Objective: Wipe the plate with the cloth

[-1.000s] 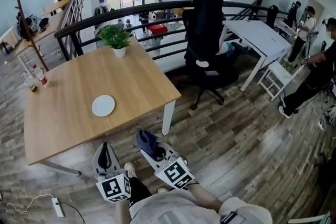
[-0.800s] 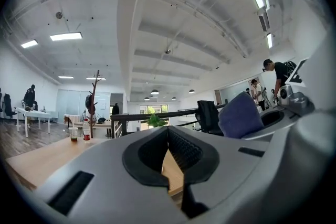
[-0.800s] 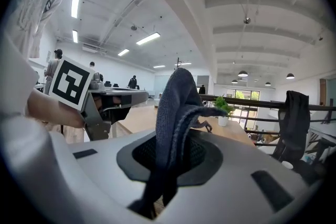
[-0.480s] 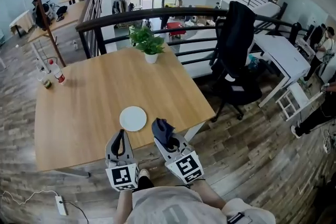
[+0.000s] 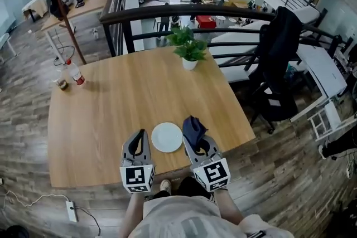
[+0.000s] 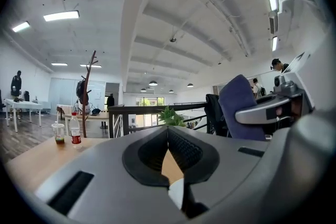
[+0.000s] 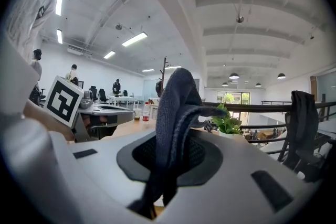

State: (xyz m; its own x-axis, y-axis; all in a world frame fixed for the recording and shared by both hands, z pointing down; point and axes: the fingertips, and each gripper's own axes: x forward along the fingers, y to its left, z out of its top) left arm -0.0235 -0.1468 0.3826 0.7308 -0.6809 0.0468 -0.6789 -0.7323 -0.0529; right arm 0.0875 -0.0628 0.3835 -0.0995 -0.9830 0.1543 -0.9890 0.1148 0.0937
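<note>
Step in hand: judged to be the lead-in to wiping, since the cloth [image 5: 193, 126] is being gripped just to the right of the plate [image 5: 167, 137] and is not yet being pressed on it
Right claw: the right gripper [image 5: 198, 142] is being clenched on the cloth, with a dark fold standing up between the jaws and drooping forward
Left claw: the left gripper [image 5: 138, 139] is being held clenched just left of the plate, with nothing between its jaws
Plate: lying flat and white on the table [image 5: 111, 103], near the front edge, between the two grippers
Next move: by judgement, the cloth is being asked to be lowered onto the plate's face and rubbed across it; the plate looks light and loose, so the shut left gripper may be needed against its rim to stop it sliding
Edges: the front edge of the table [image 5: 100, 180] is lying right under both grippers, so strokes pulled toward the person are being judged the risky ones
Open room: wide bare tabletop is being left free beyond the plate; the plant [image 5: 188, 52] at the far edge and the bottle [image 5: 76, 76] at the far left are both well apart from it; the chair [image 5: 276, 58] is standing off the table to the right
</note>
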